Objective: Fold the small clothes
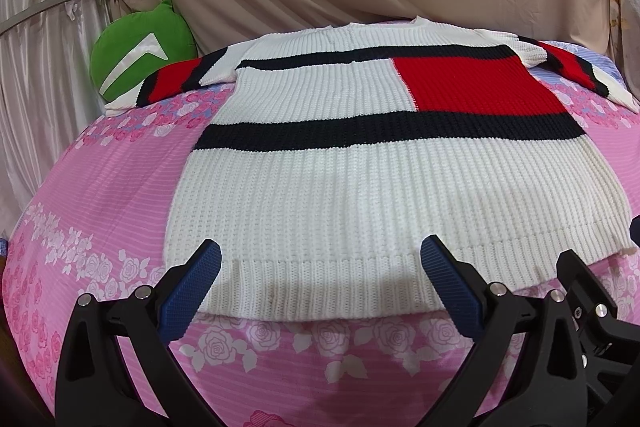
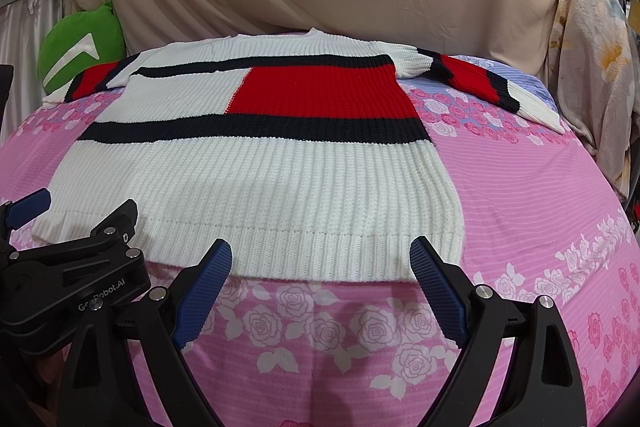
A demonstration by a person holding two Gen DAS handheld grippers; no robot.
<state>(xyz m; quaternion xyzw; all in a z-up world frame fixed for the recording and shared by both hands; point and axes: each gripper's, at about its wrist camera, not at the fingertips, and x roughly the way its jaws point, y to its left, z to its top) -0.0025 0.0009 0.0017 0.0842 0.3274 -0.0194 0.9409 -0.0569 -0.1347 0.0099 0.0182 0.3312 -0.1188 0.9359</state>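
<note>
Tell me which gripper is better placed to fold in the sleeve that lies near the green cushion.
The left gripper, probably. It hovers open over the hem on the sweater's left half, the side where that sleeve reaches toward the cushion. The right gripper is open too, but sits nearer the other side.

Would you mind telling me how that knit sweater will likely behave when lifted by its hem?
The sweater looks thick and ribbed, so it will probably sag floppily yet feel fairly heavy. Its coarse knit should grip the textured pads well. Spread flat on the bedsheet, it may drag rather than slide.
</note>
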